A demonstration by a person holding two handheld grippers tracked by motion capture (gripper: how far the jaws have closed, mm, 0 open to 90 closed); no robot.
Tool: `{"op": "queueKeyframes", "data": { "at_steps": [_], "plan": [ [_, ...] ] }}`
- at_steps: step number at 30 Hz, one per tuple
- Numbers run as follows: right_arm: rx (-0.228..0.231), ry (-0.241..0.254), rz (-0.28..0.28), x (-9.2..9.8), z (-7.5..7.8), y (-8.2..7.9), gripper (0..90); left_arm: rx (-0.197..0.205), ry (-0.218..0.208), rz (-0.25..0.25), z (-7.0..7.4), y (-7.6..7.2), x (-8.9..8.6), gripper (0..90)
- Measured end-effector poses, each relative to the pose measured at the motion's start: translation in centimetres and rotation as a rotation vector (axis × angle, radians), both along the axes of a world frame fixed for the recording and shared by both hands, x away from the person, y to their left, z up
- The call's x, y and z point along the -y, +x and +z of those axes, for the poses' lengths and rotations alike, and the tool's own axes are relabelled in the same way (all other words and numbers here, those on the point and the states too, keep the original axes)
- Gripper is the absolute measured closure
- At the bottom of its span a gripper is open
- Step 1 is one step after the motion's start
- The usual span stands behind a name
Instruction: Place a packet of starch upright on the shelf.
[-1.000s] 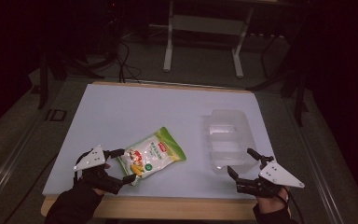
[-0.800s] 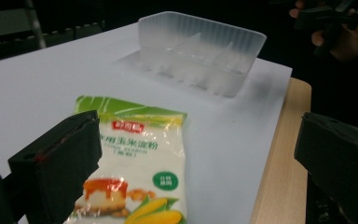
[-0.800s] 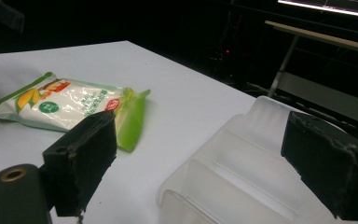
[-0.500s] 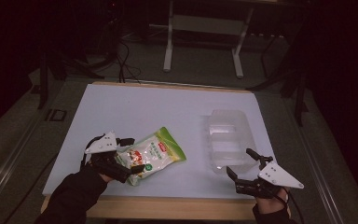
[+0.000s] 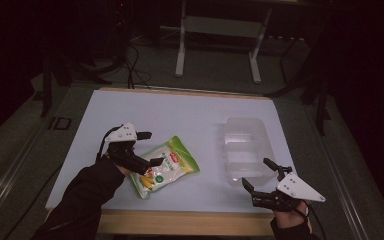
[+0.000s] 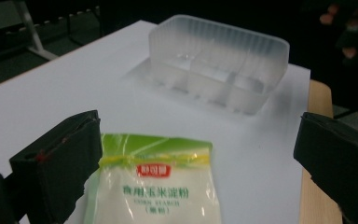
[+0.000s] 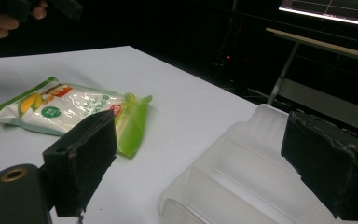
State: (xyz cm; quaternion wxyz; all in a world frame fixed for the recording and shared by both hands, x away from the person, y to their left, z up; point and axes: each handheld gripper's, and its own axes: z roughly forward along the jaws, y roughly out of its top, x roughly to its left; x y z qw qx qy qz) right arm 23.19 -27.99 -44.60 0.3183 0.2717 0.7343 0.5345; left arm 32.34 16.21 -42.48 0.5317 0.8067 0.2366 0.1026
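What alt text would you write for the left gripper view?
A green and white corn starch bag lies on a white table between the open jaws of the left hand-held gripper. Behind it stands an empty translucent plastic container with compartments.

A flat green-and-white plastic pouch of corn starch (image 5: 164, 168), sealed, lies on the white table, angled with its green top edge toward the clear plastic compartment tray, well apart

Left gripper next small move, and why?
Probably lower and close the left gripper on the starch bag: its jaws stand open, straddling the bag's near end, not gripping yet. The clear tray sits to the right, with the right gripper open beside it.
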Motion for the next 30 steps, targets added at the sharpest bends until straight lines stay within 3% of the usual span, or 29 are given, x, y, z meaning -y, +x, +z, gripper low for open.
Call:
{"op": "queueKeyframes", "data": {
  "at_steps": [6,16,22,24,25,30],
  "plan": [
    [-0.005,0.0,0.003,0.0,0.0,0.0,10.4,0.016,0.057,0.028,-0.1,1.9,0.6,1.5],
    [0.001,0.017,-0.006,0.3,0.1,0.0,10.4,-0.04,0.109,0.027,-1.4,4.5,1.7,1.4],
    [-0.002,0.0,-0.005,0.2,-0.1,0.2,10.4,-0.082,0.117,0.027,-2.3,6.0,1.8,1.4],
    [-0.005,0.0,-0.004,0.2,-0.1,0.2,10.4,-0.094,0.138,0.034,-2.9,6.5,2.0,1.4],
    [-0.007,0.0,-0.004,0.2,-0.1,0.2,10.4,-0.118,0.137,0.026,-3.2,6.8,2.1,1.4],
    [-0.011,-0.007,0.0,0.1,-0.2,0.3,10.5,-0.178,0.204,0.019,-4.9,8.1,2.6,1.5]
  ]
}}
